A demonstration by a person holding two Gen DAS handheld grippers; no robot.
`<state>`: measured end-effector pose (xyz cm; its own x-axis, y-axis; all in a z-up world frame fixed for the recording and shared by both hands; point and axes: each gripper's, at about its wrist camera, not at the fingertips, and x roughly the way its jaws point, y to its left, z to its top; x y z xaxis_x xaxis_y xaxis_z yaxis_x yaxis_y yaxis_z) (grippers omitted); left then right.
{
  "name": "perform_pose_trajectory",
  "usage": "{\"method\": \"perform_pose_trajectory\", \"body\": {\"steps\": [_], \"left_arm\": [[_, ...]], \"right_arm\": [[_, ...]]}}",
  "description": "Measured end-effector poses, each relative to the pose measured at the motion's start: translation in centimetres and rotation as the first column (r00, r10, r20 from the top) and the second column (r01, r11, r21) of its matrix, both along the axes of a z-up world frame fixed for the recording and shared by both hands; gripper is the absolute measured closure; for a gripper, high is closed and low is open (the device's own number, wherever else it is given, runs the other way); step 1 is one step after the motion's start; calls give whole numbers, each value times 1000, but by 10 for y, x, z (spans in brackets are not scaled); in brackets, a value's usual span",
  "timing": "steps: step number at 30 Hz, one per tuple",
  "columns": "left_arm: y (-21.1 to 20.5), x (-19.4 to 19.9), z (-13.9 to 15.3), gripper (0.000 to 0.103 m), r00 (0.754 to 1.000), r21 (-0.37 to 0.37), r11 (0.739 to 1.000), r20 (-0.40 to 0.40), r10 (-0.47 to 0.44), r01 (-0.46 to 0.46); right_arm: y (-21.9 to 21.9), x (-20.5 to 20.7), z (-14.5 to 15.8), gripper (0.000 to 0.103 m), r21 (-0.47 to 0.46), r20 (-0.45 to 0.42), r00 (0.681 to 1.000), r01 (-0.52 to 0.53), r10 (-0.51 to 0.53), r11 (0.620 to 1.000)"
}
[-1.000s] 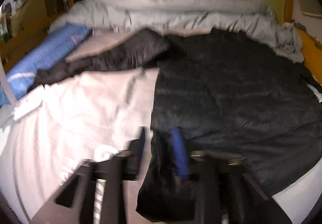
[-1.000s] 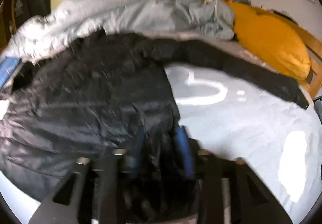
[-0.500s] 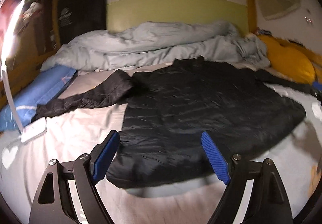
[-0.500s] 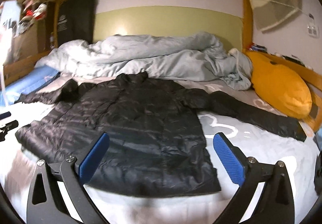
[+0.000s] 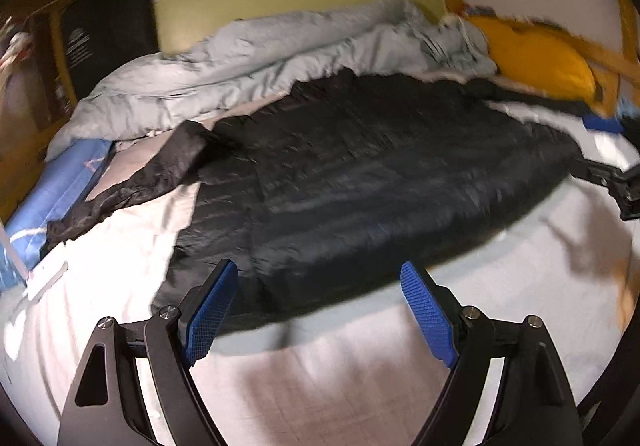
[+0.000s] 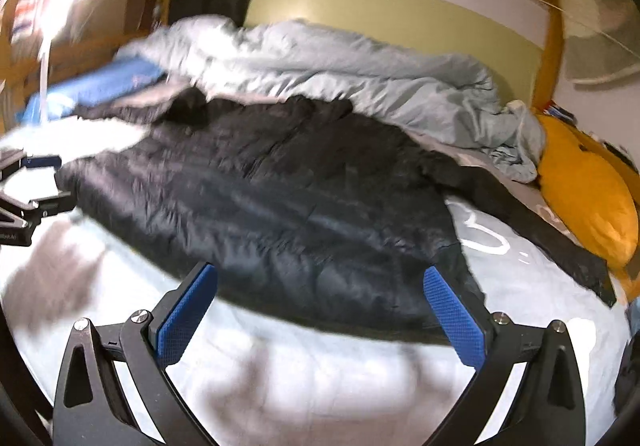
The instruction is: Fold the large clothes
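Note:
A large black puffer jacket [image 5: 360, 181] lies spread flat on the bed, one sleeve [image 5: 132, 181] stretched to the left; in the right wrist view the jacket [image 6: 280, 205] has its other sleeve [image 6: 540, 234] stretched right toward the pillow. My left gripper [image 5: 320, 310] is open and empty, just short of the jacket's hem. My right gripper [image 6: 320, 310] is open and empty too, near the hem. Each gripper shows at the edge of the other's view, the right gripper [image 5: 612, 181] and the left gripper [image 6: 28, 185].
A rumpled grey duvet [image 5: 280, 53] is piled behind the jacket. A yellow pillow [image 6: 588, 189] lies at the right, a blue pillow [image 5: 52, 197] at the left. The white bedsheet [image 5: 320, 378] lies under the grippers. Wooden bed frame and shelves surround the bed.
Both grippers let go of the jacket hem, opened and drew back. The jacket now lies flat. Both views have since tilted, with motion blur.

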<state>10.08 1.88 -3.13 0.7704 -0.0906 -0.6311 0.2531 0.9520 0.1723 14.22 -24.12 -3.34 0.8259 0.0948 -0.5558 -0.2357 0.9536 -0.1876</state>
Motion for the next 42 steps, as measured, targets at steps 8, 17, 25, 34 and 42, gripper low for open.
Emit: {"method": "perform_pose_trajectory", "body": {"steps": [8,17,25,34,42], "left_arm": [[-10,23,-39,18,998,129,991,-55,42,-35],[3,50,-59,18,993,176,979,-45,109,-100],[21,62,-61,48,987,140,981,-71,143,-132],[21,22,-43,84,979,54,992,-166,119,-112],[23,-55,-34,84,967,44,998,-247,59,-50]], "right_arm": [[28,22,-44,1,-237,-61,998,-14,-1,972],[2,57,-63,8,-336,-59,986,128,-157,933],[-15,64,-61,65,-272,-91,980,147,-177,951],[-24,33,-48,85,-157,-173,973,128,-155,979],[-31,-49,-40,84,-28,-289,955,60,-66,998]]}}
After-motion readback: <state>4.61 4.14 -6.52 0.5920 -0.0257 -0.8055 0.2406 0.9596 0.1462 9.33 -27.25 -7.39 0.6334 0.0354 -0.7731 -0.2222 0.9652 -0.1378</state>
